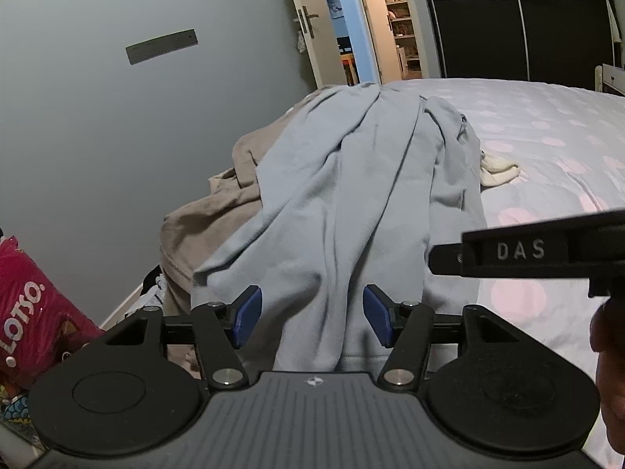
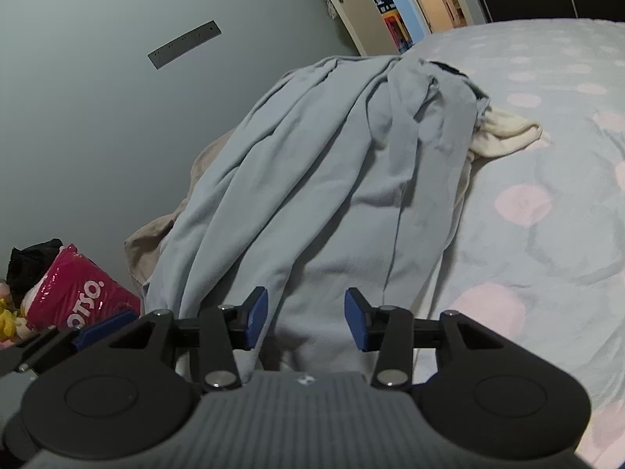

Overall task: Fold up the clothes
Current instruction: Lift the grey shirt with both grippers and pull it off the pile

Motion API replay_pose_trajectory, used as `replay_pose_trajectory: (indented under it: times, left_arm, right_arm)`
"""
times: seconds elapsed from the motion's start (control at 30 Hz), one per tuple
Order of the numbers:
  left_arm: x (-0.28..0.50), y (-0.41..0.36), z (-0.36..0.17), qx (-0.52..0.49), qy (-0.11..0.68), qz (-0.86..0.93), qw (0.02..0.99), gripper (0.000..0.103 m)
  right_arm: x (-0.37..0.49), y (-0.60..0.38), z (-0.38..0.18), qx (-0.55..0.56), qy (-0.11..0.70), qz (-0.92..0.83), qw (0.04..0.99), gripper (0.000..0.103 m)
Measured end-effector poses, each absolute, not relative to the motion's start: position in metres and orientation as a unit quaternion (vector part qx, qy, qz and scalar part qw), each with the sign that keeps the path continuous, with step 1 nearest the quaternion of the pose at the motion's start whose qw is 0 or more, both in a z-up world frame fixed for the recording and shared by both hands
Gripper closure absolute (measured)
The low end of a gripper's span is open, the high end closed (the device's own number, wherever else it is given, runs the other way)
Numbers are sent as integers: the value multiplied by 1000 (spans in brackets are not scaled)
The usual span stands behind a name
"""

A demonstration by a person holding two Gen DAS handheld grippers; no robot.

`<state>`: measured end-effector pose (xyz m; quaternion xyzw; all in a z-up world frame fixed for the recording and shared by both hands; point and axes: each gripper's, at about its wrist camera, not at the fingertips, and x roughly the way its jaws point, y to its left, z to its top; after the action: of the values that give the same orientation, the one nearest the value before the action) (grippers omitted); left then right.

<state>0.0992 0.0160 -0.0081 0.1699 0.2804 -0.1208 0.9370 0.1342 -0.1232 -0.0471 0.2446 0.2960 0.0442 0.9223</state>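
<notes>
Left wrist: "DAS" on right gripper; "LOTSO" bag.

dim room, bright doorway beyond, fisheye bending at edges, sharp focus.

Left gripper and right gripper fingers spread apart

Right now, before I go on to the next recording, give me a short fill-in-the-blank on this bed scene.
1. The jaws of the left gripper and the right gripper both stand ____.
2. The light blue garment lies partly on top of a ____ coloured garment.
3. The bedspread carries pale ____ dots.
4. The bag on the floor by the wall is ____.

Missing words: open; beige; pink; pink
</notes>
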Motion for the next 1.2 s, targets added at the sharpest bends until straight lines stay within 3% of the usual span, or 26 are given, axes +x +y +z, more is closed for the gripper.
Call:
replay_pose_trajectory:
  times: [0.3,0.33,0.37,0.43,0.47,0.53,0.6,0.87,1.2]
  left_arm:
    - [123,23,-14,140,289,-98,942,49]
    - [124,23,-15,137,291,-97,942,53]
    - [125,24,-14,133,292,-99,942,63]
    - [125,24,-12,126,293,-106,942,77]
    - [123,23,-11,124,291,-109,942,85]
    - [121,21,-7,121,290,-115,942,91]
    - [118,20,-3,117,291,-125,941,96]
    - [66,-15,32,123,257,-214,934,97]
    - [-14,-68,78,131,199,-345,908,98]
  right_arm:
    - [155,-113,-55,257,306,64,914,56]
    - [157,-110,-54,254,306,65,915,59]
    - [158,-108,-54,248,305,66,917,62]
    - [160,-103,-53,237,303,67,921,81]
    - [160,-101,-52,232,301,68,922,83]
    - [157,-99,-47,220,293,65,928,94]
    - [147,-104,-39,211,283,52,934,95]
    - [108,-124,-6,176,241,-1,954,96]
    - [1,-183,43,180,163,-134,961,96]
